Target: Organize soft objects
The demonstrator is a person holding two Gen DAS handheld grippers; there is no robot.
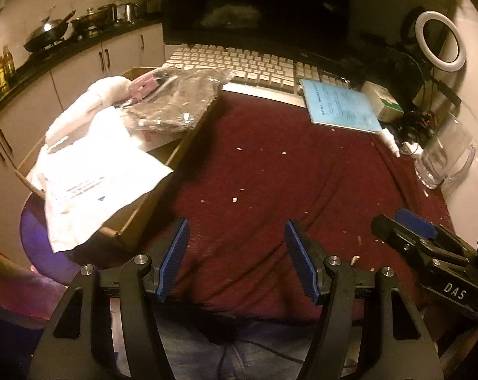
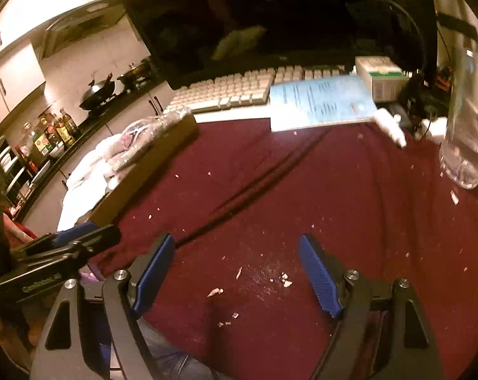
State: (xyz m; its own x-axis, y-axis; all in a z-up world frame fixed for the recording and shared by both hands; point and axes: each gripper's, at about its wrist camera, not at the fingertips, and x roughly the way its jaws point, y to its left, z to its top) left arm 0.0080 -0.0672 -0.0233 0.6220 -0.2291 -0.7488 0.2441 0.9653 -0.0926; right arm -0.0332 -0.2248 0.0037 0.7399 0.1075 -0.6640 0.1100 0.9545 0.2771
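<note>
A cardboard box (image 1: 175,155) stands at the table's left side; it also shows in the right wrist view (image 2: 150,164). In it lie a white towel (image 1: 90,101), a white plastic mailer bag (image 1: 93,186), a clear bag of grey fabric (image 1: 175,101) and a small pink item (image 1: 142,87). My left gripper (image 1: 235,231) is open and empty above the dark red cloth (image 1: 270,174), right of the box. My right gripper (image 2: 235,247) is open and empty over the same cloth (image 2: 302,190); it also shows at the right in the left wrist view (image 1: 403,221).
A white keyboard (image 1: 239,63) and dark monitor (image 1: 254,6) stand at the back. A blue booklet (image 1: 340,104), small boxes (image 1: 381,101), a white bottle (image 1: 390,141), a clear glass jug (image 1: 444,158) and a ring light (image 1: 441,41) crowd the right. Crumbs dot the cloth.
</note>
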